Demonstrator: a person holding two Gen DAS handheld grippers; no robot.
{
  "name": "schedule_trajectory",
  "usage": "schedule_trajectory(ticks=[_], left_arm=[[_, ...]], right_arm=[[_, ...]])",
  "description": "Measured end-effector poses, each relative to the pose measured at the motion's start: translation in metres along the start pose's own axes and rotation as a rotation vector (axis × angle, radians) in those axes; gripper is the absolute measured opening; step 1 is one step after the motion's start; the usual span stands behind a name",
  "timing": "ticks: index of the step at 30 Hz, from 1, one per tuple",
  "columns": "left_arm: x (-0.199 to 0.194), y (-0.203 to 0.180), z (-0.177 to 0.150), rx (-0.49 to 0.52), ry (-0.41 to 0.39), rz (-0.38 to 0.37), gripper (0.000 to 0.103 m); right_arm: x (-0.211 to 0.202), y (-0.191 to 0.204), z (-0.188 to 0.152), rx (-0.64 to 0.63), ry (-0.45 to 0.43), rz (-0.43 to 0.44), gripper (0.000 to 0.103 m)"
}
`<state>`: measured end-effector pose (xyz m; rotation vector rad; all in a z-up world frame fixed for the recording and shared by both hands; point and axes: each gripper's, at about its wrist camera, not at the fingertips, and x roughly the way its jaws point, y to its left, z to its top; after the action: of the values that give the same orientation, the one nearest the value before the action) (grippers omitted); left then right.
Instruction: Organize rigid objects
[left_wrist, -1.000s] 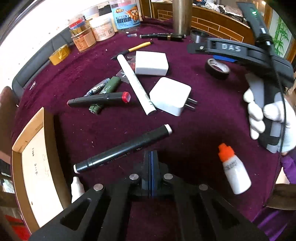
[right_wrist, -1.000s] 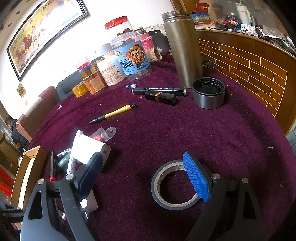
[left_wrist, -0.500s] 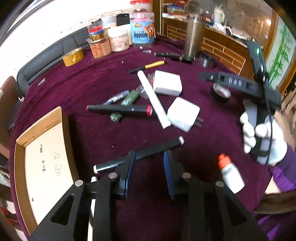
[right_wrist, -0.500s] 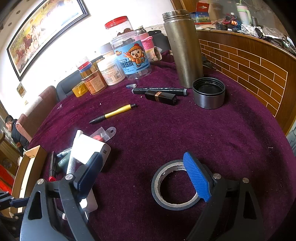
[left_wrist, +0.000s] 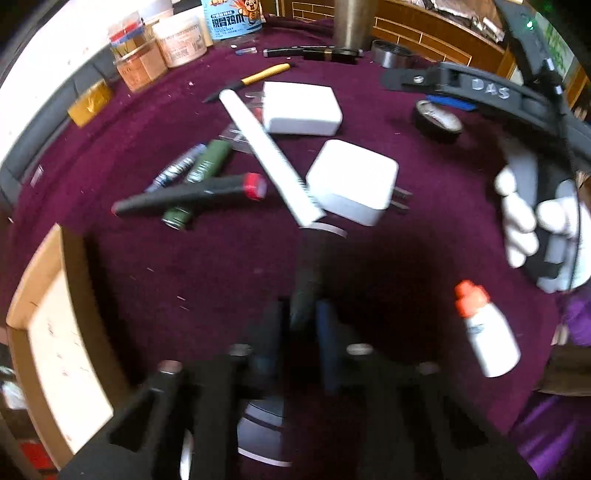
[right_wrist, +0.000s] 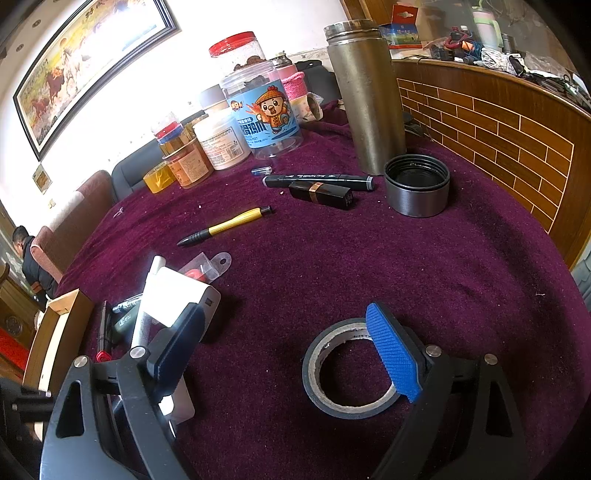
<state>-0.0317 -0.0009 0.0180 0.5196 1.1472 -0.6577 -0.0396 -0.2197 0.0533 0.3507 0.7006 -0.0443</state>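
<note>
You're barely into this one. Starting at the far left, the wooden tray (left_wrist: 48, 332) looks bare as far as I can see, so nothing's sorted yet. Just right of the tray, near its far end, there's a loose pile: a red-capped marker (left_wrist: 192, 194) lying over a green tube (left_wrist: 201, 177). Right of that pile, a long white stick (left_wrist: 269, 155) leans across two white chargers (left_wrist: 352, 182).

Your left gripper (left_wrist: 301, 325) is clenched on the black marker (left_wrist: 312, 273), which runs up between the pads, its far tip by the white stick's near end. The jaws have just been closing onto it, so that's your first pick, I'd guess headed for the tray.

Further right of the tray sit an orange-capped bottle (left_wrist: 485, 336) and a black tape roll (right_wrist: 351, 373). Your right gripper (right_wrist: 291, 347) hangs released over that roll, jaws wide, gripping nothing.

The yellow pen (right_wrist: 225, 225) and lipstick (right_wrist: 321, 192) are well beyond. Nearly everything's still left.
</note>
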Motion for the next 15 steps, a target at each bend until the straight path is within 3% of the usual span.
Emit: schedule_trajectory(ticks=[4,7,11,15], left_arm=[[-0.003,-0.016,-0.004,0.007,0.007,-0.025,0.011],[-0.006,-0.024,-0.005,-0.032,-0.015,0.006,0.012],[-0.025,-0.019,-0.010,-0.144,-0.126,0.011,0.013],[-0.060,-0.008,-0.037,-0.284,-0.292,0.016,0.043]], right_arm=[[0.000,0.000,0.000,0.000,0.000,0.000,0.090],[0.000,0.000,0.000,0.001,0.000,0.001,0.090],[0.000,0.000,0.000,0.001,0.000,0.001,0.090],[0.000,0.000,0.000,0.002,0.000,0.002,0.090]])
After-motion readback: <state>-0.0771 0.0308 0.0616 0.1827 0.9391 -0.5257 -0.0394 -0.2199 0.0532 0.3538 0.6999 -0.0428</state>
